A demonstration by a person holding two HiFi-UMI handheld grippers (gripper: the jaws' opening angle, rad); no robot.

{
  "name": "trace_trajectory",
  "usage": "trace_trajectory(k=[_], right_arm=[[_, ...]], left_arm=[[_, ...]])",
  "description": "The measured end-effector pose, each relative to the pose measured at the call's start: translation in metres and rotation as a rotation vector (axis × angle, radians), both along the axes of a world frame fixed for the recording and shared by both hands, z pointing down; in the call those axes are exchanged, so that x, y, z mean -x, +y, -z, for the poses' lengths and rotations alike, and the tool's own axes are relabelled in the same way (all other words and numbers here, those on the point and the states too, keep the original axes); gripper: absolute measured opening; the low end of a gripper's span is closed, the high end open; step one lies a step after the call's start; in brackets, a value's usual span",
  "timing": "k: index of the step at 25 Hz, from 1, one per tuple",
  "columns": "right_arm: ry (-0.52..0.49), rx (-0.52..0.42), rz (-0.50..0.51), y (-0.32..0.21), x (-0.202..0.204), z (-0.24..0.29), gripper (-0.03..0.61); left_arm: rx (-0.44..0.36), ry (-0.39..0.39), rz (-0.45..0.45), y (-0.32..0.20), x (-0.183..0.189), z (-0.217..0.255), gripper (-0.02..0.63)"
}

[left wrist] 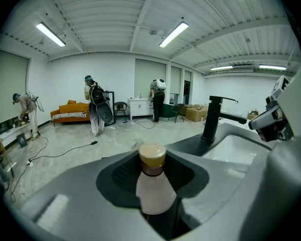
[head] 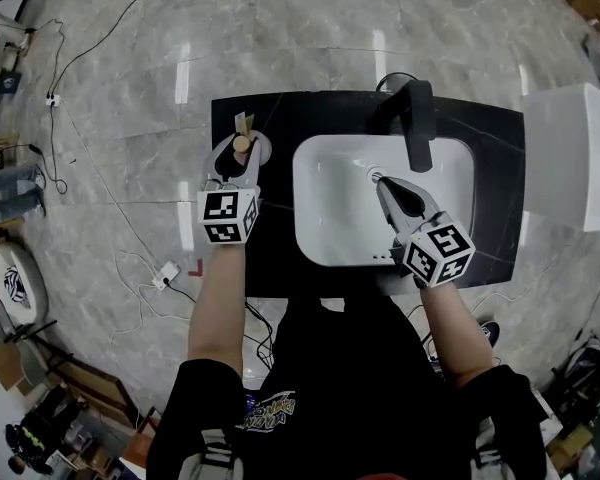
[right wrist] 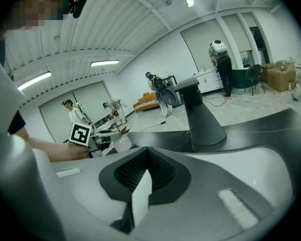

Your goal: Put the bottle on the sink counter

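While left gripper (head: 239, 156) clamped the bottle (left wrist: 154, 189) upright over the black counter (head: 270, 253), just left of the basin (head: 330, 213), right gripper (head: 380, 181) sat over the basin, jaws together, nothing held.

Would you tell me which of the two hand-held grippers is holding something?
The left hand-held gripper: its jaws clamp the pale, tan-capped bottle, while the right hand-held gripper hangs shut and empty above the white sink basin.

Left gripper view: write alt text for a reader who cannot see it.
The left gripper clamps a pale bottle with a tan cap. Behind it to the right stand a black faucet and a white sink basin.
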State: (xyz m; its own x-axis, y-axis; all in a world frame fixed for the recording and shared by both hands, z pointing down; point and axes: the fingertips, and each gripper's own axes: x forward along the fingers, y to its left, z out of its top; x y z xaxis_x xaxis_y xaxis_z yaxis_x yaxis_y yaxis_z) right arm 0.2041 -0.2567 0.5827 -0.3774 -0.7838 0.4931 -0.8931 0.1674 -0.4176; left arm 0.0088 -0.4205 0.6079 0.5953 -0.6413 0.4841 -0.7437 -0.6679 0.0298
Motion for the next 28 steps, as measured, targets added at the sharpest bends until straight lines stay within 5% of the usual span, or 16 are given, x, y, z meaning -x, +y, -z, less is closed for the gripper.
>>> trace_trajectory(k=[18,28], right_arm=[[0.000,0.003,-0.005,0.007,0.009,0.002,0.028],[-0.003,-0.020,-0.033,0.017,0.013,0.015,0.028]], left_arm=[[-0.011,-0.020,-0.020,0.004,0.000,-0.003,0.132],[0.042,0.068,-0.007,0.017,0.016,0.004,0.152]])
